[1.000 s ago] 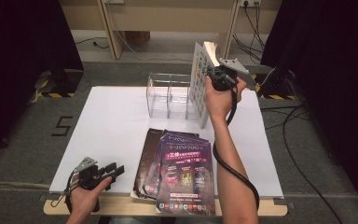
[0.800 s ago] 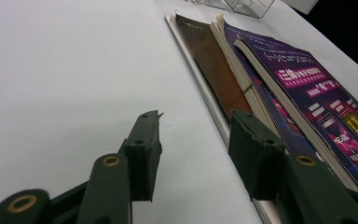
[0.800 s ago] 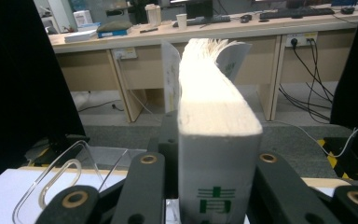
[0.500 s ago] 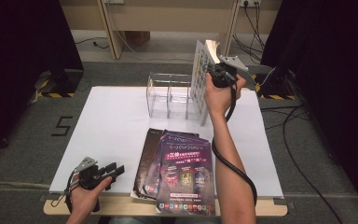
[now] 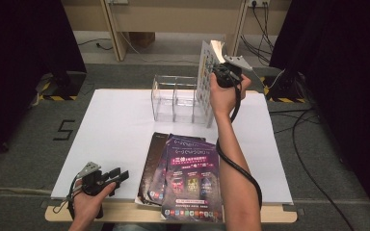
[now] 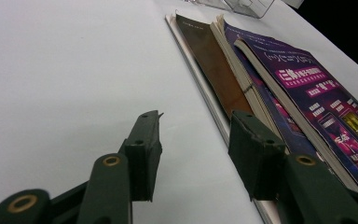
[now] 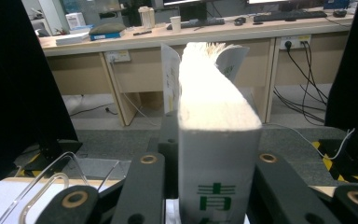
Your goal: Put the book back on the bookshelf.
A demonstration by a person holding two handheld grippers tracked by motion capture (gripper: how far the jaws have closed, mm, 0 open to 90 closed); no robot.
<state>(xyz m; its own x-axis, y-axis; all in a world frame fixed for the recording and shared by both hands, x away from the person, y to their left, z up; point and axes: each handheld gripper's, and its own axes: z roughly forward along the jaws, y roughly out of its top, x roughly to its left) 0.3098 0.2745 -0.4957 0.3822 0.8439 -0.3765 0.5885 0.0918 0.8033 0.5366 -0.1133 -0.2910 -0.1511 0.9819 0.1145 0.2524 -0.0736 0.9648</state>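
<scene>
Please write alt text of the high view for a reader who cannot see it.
The right hand-held gripper holds a thick white book upright at the right end of a clear plastic organiser on a white table. A stack of magazines lies at the near edge, and the left hand-held gripper rests open beside it.

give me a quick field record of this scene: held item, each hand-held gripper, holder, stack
held item: white book, upright, at the right end of the holder
right hand-held gripper: shut on the book
left hand-held gripper: open, holding nothing, low over the table near its front edge
holder: clear acrylic organizer, compartments look vacant
stack: magazines lying flat at the front edge
</scene>
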